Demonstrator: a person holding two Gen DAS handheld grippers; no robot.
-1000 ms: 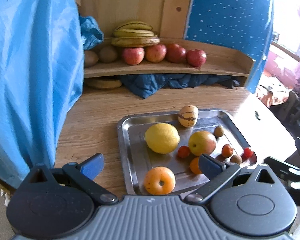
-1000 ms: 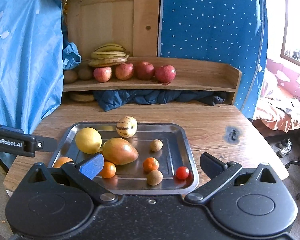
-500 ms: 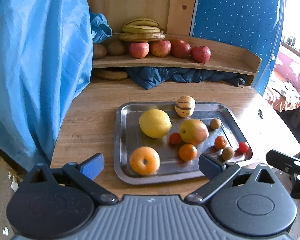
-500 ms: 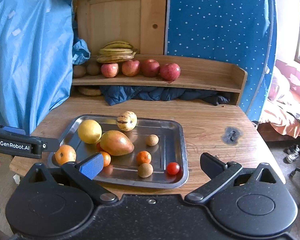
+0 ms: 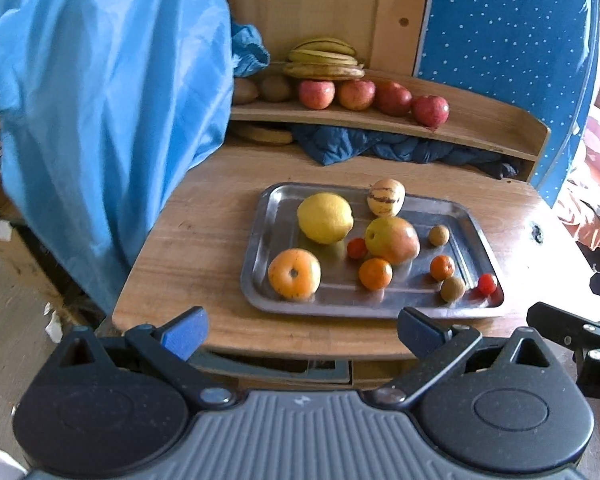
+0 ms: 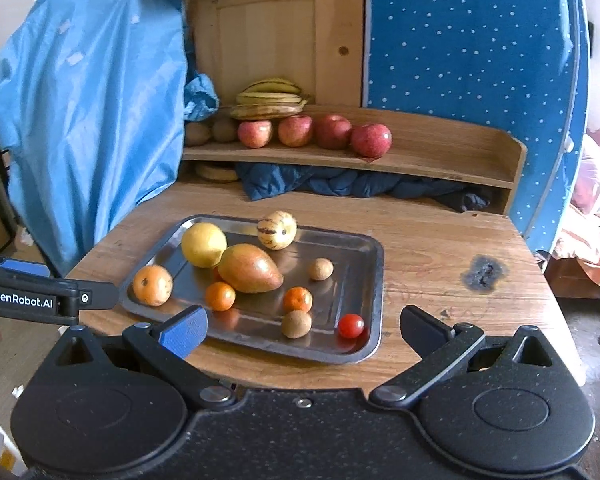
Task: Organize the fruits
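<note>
A steel tray (image 5: 265,240) (image 6: 364,280) on the wooden table holds a yellow lemon (image 5: 325,218) (image 6: 203,245), a mango (image 5: 392,240) (image 6: 250,269), a striped melon (image 5: 385,197) (image 6: 277,230), a big orange (image 5: 295,274) (image 6: 152,285), small oranges, brown round fruits and cherry tomatoes. My left gripper (image 5: 300,330) is open, held back from the table's front edge. My right gripper (image 6: 302,326) is open too, near the tray's front rim, with nothing between its fingers.
A wooden shelf (image 6: 440,160) at the back carries red apples (image 6: 371,140), bananas (image 6: 269,100) and kiwis. Dark blue cloth (image 6: 340,186) lies under it. Blue fabric (image 5: 100,100) hangs at the left. A burn mark (image 6: 482,274) is right of the tray.
Both grippers have pulled back and up from the tray, so the table's front edge now shows. The fruits have not moved. Both stay open.
</note>
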